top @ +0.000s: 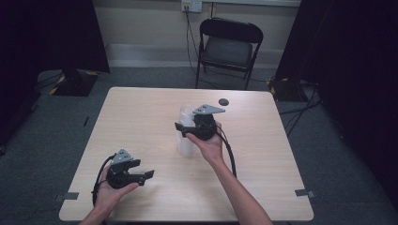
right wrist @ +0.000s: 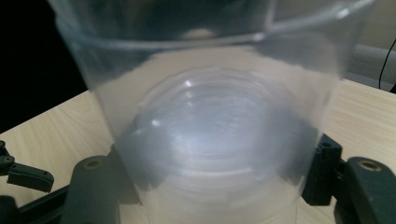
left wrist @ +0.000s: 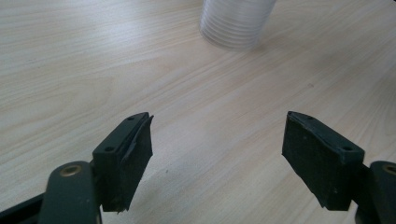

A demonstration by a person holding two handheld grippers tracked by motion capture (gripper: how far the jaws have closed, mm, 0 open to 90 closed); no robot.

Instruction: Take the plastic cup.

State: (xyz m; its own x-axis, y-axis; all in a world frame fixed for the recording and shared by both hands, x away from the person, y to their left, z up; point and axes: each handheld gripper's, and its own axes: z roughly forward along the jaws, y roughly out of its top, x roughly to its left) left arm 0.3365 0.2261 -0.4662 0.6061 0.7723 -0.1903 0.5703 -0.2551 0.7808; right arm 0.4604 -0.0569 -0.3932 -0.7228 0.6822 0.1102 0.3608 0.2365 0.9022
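High view: clear cup [top: 187,133] upright, axis vertical; right tool [top: 184,130] pinching it.

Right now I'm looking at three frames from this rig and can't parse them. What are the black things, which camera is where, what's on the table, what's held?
No robot arm here: a person holds a black two-jaw claw in each hand. The wide picture comes from a camera above the person's side, looking down on the wooden table. The other two come from cameras riding on the claws, looking along their jaws.

The left claw rests near the table's front edge, jaws wide open on nothing.

The right claw reaches a stack of clear plastic cups standing mid-table. In its own view the cups sit between the jaws, which appear to press on both sides.

A small dark round object, too small to identify, lies near the far edge. A folding chair stands behind.
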